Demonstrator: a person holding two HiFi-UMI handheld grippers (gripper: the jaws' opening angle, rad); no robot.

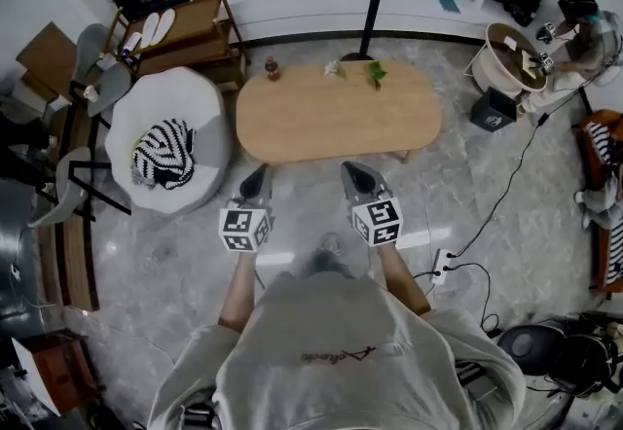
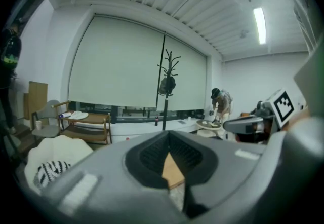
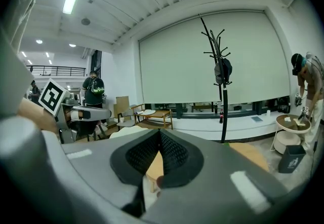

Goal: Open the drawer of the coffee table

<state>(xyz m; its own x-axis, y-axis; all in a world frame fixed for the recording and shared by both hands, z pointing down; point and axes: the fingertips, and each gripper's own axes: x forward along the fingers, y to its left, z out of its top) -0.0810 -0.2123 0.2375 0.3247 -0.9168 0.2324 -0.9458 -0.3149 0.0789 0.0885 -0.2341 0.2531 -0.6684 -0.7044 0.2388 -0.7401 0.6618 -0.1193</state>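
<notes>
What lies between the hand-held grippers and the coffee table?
Head view: only bare floor between the left hand-held gripper, right hand-held gripper and the coffee table.

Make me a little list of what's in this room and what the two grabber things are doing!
Coffee table: oval, wooden, right in front of the person
On table: small bottle, green leafy thing
Left hand-held gripper: shut, empty, pointing at the table's near edge
Right hand-held gripper: shut, empty, pointing the same way
Drawer: not visible
Beside table: white seat with striped cloth
</notes>
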